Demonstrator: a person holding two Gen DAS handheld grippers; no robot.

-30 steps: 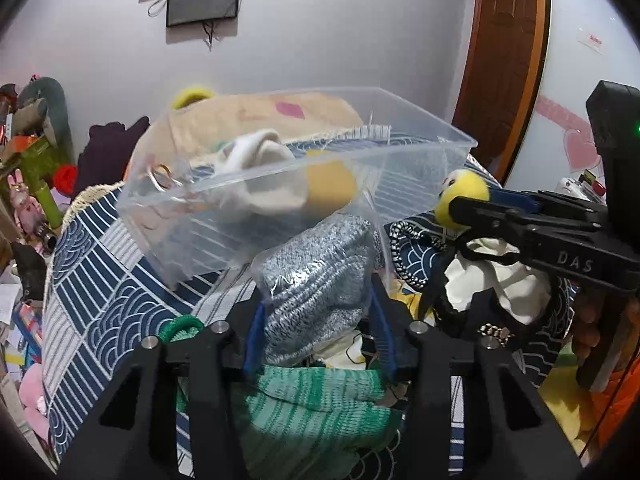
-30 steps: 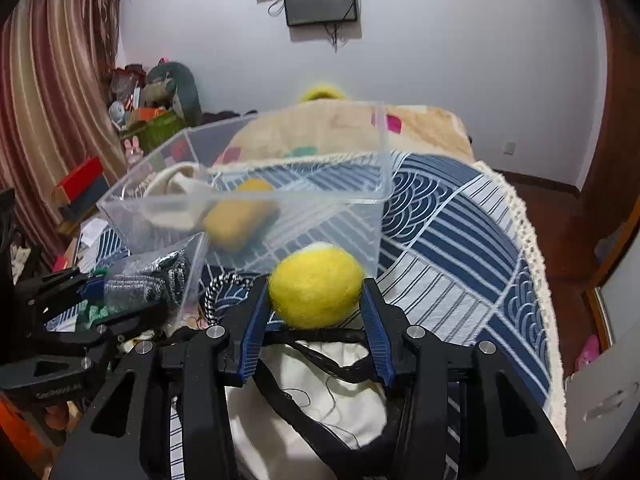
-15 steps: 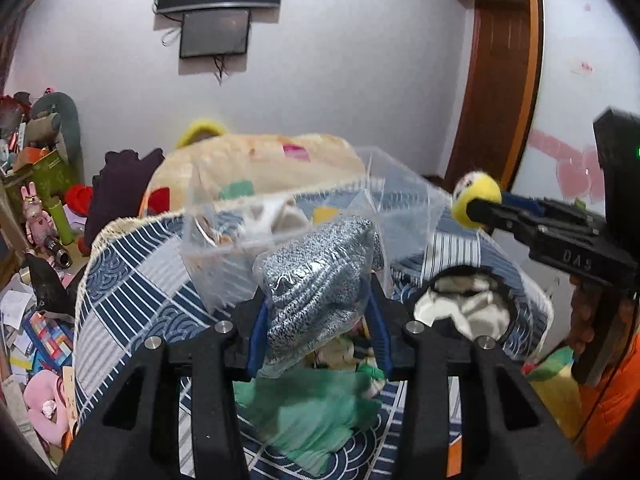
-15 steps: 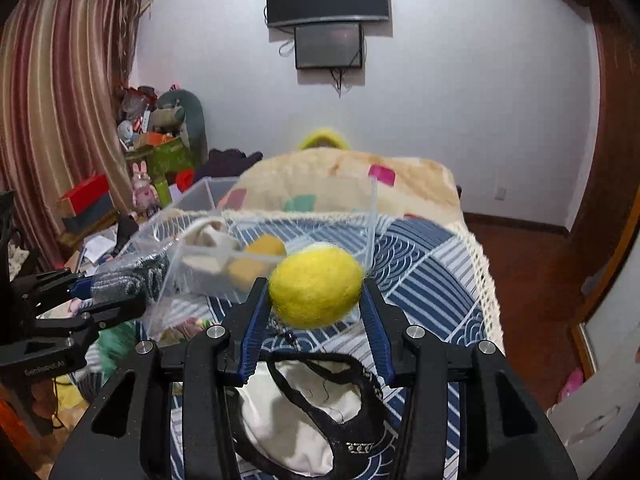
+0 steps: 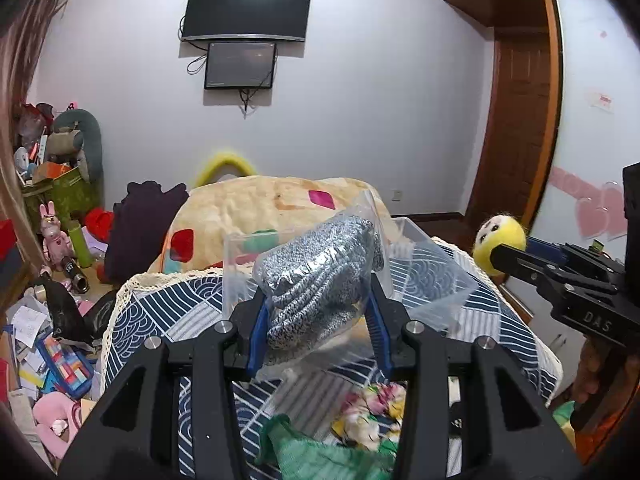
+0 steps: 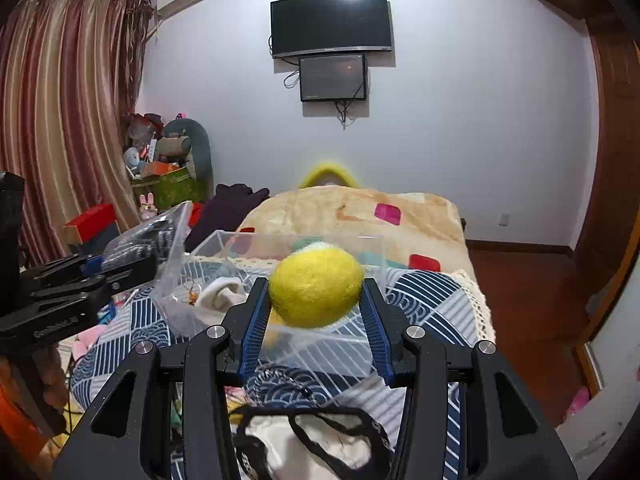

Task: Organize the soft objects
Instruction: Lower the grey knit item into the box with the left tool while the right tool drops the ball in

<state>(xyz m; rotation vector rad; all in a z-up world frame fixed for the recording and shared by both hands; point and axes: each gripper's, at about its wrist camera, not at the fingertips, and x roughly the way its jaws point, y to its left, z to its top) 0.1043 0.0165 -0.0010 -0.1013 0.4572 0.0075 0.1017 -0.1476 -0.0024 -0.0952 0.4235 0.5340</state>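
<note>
My left gripper [image 5: 316, 320] is shut on a clear bag of grey knit fabric [image 5: 320, 276], held up in front of a clear plastic bin [image 5: 432, 276] on the blue patterned bed cover. My right gripper [image 6: 316, 316] is shut on a fuzzy yellow ball [image 6: 316, 286], held above the near side of the same bin [image 6: 304, 240]. The bin holds a white sock [image 6: 220, 294] and other small items. The ball with a face [image 5: 500, 240] and right gripper show at right in the left wrist view. The left gripper and bag [image 6: 144, 240] show at left in the right wrist view.
A green knit piece [image 5: 320, 452] and a floral item [image 5: 372, 412] lie on the bed below the left gripper. A white bag with black straps [image 6: 312, 440] lies below the right gripper. A beige blanket [image 6: 352, 216] lies behind the bin. Clutter [image 5: 52, 360] covers the floor at left.
Both grippers have risen and pulled back from the bin with their loads still held. The bin now looks lower and farther away in both views.
</note>
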